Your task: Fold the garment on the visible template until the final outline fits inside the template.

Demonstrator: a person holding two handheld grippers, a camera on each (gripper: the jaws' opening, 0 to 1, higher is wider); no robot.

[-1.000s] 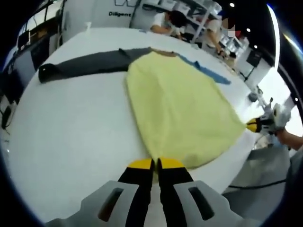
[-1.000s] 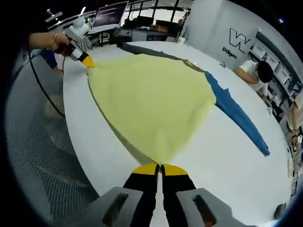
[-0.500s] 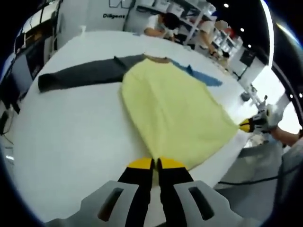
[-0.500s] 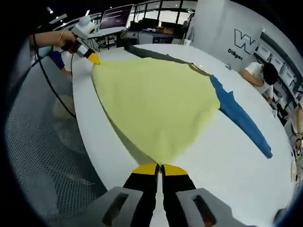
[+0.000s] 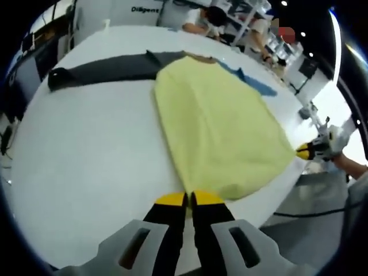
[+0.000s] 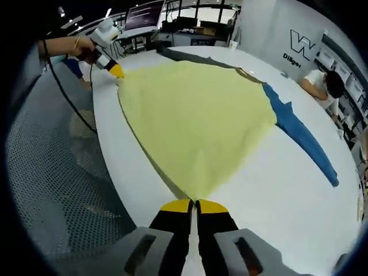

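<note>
the garment lies spread on the white bench, its yellow body flat, a dark sleeve out one way and a blue sleeve the other; since a second ago little has changed beyond the views tilting slightly, and both hem corners stay pinched, so folding seems about to begin; the left gripper is closed on one corner, the right gripper closed on the other; the cloth looks soft, matte, lightly taut between them; no template outline is discernible.
</note>
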